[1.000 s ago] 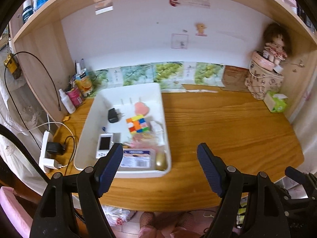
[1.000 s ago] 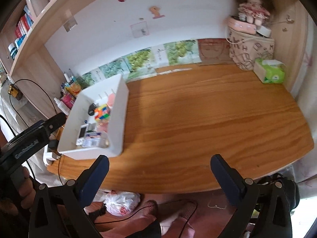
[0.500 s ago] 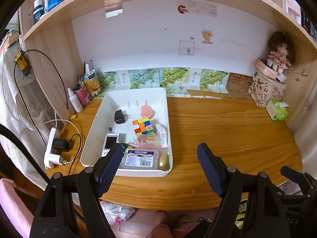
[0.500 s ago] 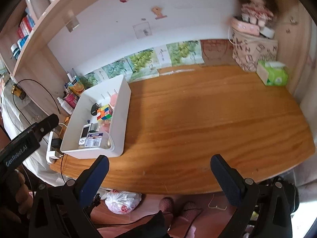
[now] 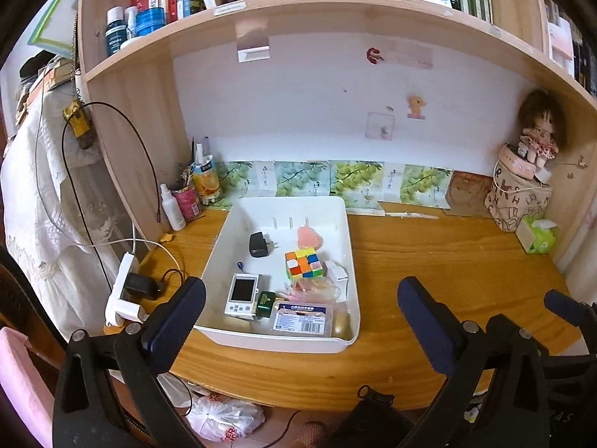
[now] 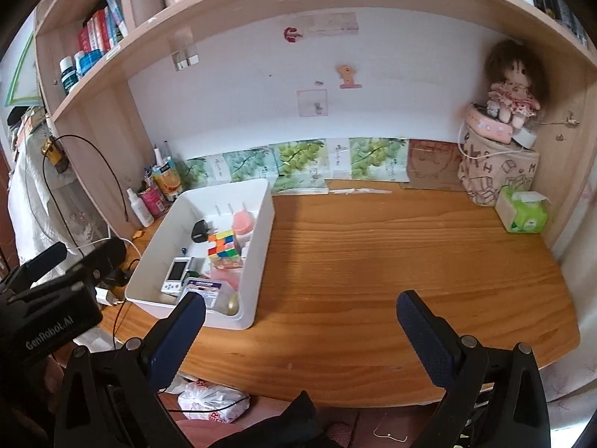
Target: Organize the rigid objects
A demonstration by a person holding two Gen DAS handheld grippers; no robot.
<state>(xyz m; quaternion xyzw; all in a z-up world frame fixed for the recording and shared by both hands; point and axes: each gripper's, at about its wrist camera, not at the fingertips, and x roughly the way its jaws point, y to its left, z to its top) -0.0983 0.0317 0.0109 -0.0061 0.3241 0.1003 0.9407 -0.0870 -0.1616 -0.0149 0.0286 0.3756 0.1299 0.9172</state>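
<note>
Desk (image 6: pixel 391 261) and shelves have dropped further into both views since a second ago, so both grippers have drawn back and up from the white bin (image 5: pixel 349 246); with every loose item already in it, I judge the sorting about done. Left gripper (image 5: pixel 301 304) has just been opening and now gapes with nothing between its jaws; right gripper (image 6: pixel 300 321) likewise stands wide and empty. Only the left view shows the small green box (image 5: pixel 265 303) beside the handheld game (image 5: pixel 241 294); only the right view shows the left gripper's housing
</note>
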